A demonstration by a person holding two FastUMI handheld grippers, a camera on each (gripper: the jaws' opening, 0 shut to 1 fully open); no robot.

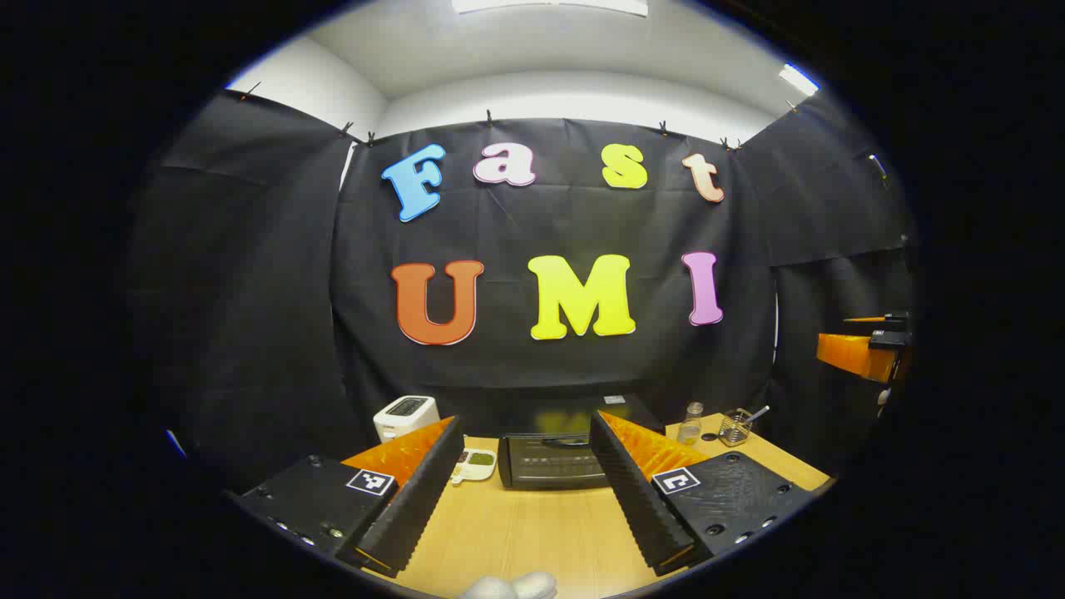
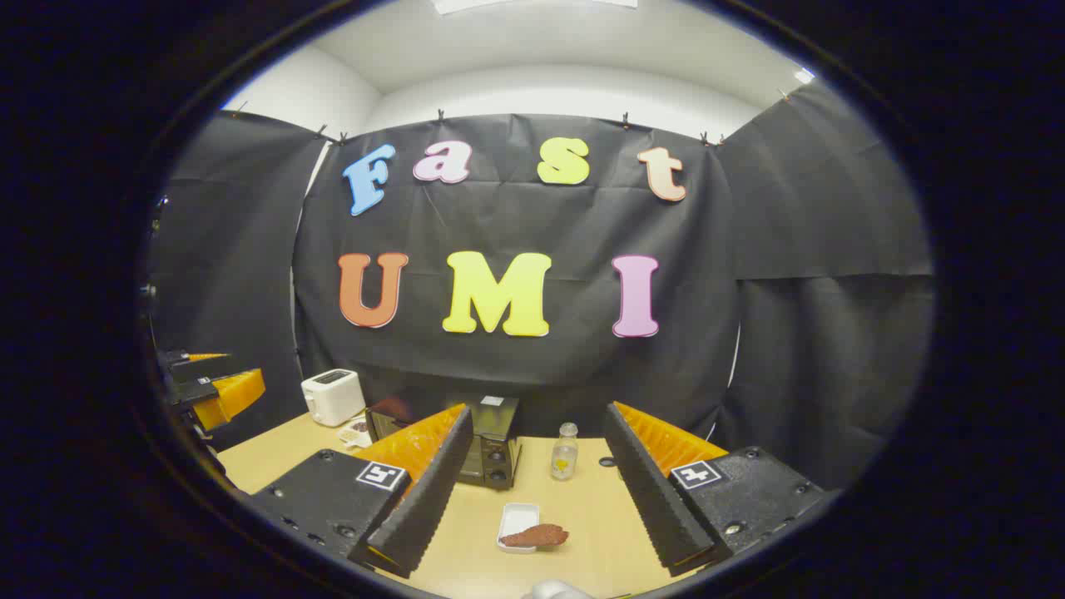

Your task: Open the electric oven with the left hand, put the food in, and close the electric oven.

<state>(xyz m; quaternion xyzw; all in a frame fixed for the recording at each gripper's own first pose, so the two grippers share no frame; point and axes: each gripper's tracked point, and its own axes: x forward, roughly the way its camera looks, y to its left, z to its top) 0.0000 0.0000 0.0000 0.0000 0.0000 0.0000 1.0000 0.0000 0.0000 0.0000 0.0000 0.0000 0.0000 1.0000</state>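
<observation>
Both grippers hover with jaws wide apart above the table, holding nothing.

In the left gripper view, the left gripper (image 1: 526, 491) faces the black electric oven (image 1: 553, 457), which stands with its door shut at the far side of the wooden table (image 1: 532, 532); a white toaster (image 1: 405, 416) stands to its left and a glass bottle (image 1: 689, 424) to its right. In the right gripper view, the right gripper (image 2: 537, 499) hangs over the brown food (image 2: 537, 536), which lies across a small white tray (image 2: 516, 520) near the front, well apart from the oven.
</observation>
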